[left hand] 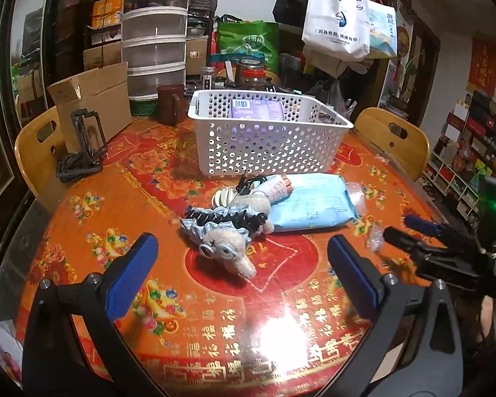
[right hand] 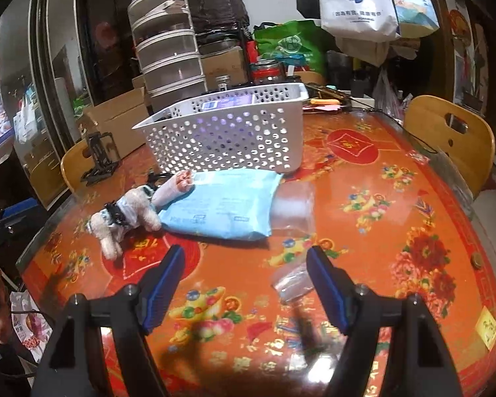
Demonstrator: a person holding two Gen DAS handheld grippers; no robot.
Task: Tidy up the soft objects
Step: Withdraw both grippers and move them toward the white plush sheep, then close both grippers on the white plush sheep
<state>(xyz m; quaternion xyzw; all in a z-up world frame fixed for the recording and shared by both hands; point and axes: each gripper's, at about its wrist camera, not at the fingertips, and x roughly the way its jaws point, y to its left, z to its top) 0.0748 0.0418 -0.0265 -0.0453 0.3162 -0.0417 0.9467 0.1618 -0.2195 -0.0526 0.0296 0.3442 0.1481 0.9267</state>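
A plush dog in a blue frilled dress [left hand: 229,235] [right hand: 122,218] lies on the red table in front of a white perforated basket [left hand: 264,142] [right hand: 228,135]. A light blue soft pack [left hand: 310,201] [right hand: 225,205] lies beside it, with a rolled pink cloth [left hand: 281,188] [right hand: 177,185] on its near corner. A purple pack [left hand: 258,109] lies inside the basket. My left gripper [left hand: 241,271] is open and empty, just short of the plush dog. My right gripper [right hand: 244,284] [left hand: 410,228] is open and empty, a little short of the blue pack.
A cardboard box [left hand: 92,99], a brown mug [left hand: 172,104] and stacked clear drawers [left hand: 155,43] stand behind the basket. A black phone stand [left hand: 82,145] is at the left. A clear wrapper [right hand: 291,284] lies by my right finger. Wooden chairs [left hand: 393,139] flank the table.
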